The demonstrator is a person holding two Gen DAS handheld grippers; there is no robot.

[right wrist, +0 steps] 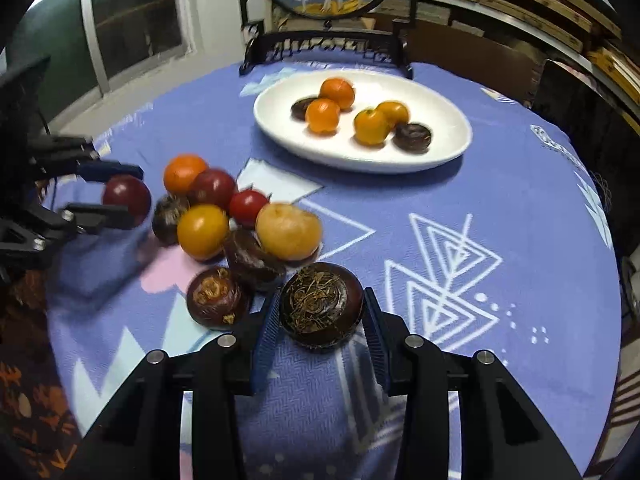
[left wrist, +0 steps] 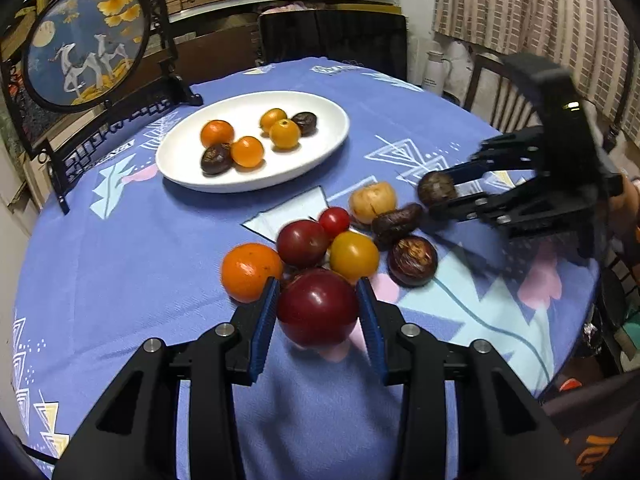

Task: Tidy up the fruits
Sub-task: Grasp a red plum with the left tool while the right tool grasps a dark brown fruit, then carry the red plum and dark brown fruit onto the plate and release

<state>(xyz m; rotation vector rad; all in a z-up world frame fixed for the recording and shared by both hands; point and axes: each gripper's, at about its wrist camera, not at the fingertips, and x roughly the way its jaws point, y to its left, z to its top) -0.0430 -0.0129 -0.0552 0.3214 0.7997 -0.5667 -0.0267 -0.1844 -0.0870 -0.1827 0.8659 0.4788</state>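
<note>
Bare cloth [right wrist: 460, 200] lies open between the fruit cluster [right wrist: 224, 220] and the plate [right wrist: 448, 152] (framed screen [left wrist: 86, 42] behind it).

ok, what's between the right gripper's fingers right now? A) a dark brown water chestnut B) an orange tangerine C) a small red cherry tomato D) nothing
A: the right gripper has its blue-padded fingers on both sides of a dark brown, round water chestnut, while the left gripper grips a dark red round tomato.
</note>
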